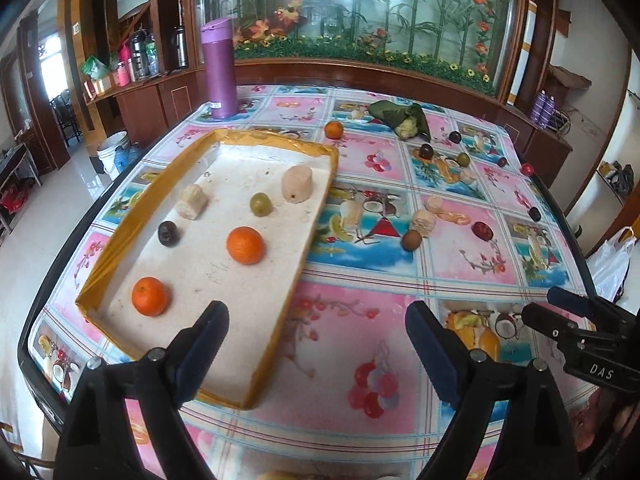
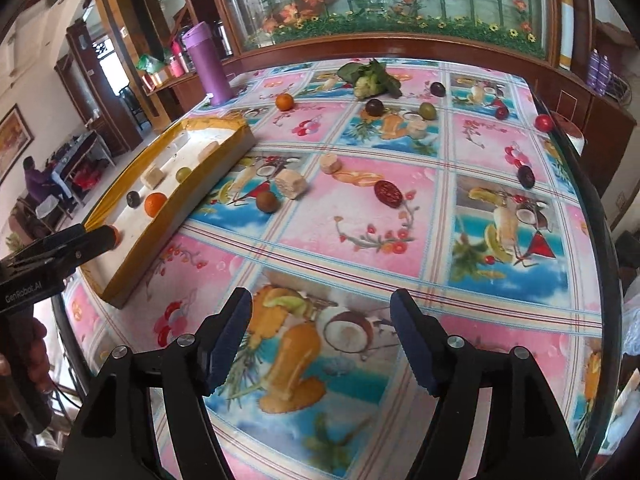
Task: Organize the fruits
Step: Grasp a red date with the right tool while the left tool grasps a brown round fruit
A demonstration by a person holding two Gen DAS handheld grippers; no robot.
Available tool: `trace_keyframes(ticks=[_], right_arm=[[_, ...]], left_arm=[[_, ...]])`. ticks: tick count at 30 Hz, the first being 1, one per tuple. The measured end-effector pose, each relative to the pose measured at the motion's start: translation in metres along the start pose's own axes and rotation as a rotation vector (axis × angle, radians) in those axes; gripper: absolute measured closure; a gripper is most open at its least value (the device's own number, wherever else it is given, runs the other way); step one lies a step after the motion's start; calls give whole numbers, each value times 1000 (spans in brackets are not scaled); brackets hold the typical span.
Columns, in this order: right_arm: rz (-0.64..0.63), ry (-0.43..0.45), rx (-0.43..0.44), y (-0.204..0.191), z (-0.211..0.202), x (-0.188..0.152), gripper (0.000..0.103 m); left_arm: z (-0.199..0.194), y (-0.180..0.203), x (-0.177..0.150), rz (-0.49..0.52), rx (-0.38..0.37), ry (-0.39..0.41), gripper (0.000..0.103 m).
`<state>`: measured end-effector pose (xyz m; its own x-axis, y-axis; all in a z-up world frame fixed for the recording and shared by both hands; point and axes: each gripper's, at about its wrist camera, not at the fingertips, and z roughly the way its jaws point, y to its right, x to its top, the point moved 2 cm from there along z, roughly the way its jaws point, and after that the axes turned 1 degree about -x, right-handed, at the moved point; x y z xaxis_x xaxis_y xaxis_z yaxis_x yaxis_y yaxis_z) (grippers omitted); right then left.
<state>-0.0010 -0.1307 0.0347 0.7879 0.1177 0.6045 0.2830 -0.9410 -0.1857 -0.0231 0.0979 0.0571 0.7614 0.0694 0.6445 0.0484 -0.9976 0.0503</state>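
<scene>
Your right gripper [image 2: 320,316] hovers with its fingers [image 2: 232,336] spread wide above the desk [image 2: 360,240], holding nothing. Beyond the gripper lies a brown fruit [image 2: 267,202], and left of that fruit stands the yellow-rimmed tray [image 2: 168,216].

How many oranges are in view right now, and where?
3. Two sit in the tray: a near orange and a middle orange. A third orange lies on the tablecloth beyond it. None seems hidden.

Daylight bright; glare on glass cabinet [image 1: 360,0] and left floor [image 1: 48,200]. Strong fisheye bending at edges; corners vignetted black.
</scene>
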Motion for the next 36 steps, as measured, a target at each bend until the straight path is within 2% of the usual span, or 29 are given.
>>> trace_keyframes(ticks=[8,16,20,23,27,32,35,36], right_arm=[[4,23,-8,33,5,14,31],[-88,17,16,42,56,58,32],[-159,-28,12,41,82,68,46],[-200,-51,17,40,94,68,61],[-238,-38,7,38,93,68,82],[-227,-19,19,41,85,67,82],[-220,-14,32,43,77,63,82],[-214,-15,38,45,76,62,82]], left_arm=[[10,29,-4,64,-12,-44,11],[25,39,-4,80,-5,-87,11],[33,41,-3,81,-9,-100,11],[41,45,4,79,-7,-106,11],[54,52,17,73,-13,-105,11],[77,62,35,82,-30,-98,11],[92,66,45,63,-56,-112,19],[97,67,46,64,-60,-118,25]])
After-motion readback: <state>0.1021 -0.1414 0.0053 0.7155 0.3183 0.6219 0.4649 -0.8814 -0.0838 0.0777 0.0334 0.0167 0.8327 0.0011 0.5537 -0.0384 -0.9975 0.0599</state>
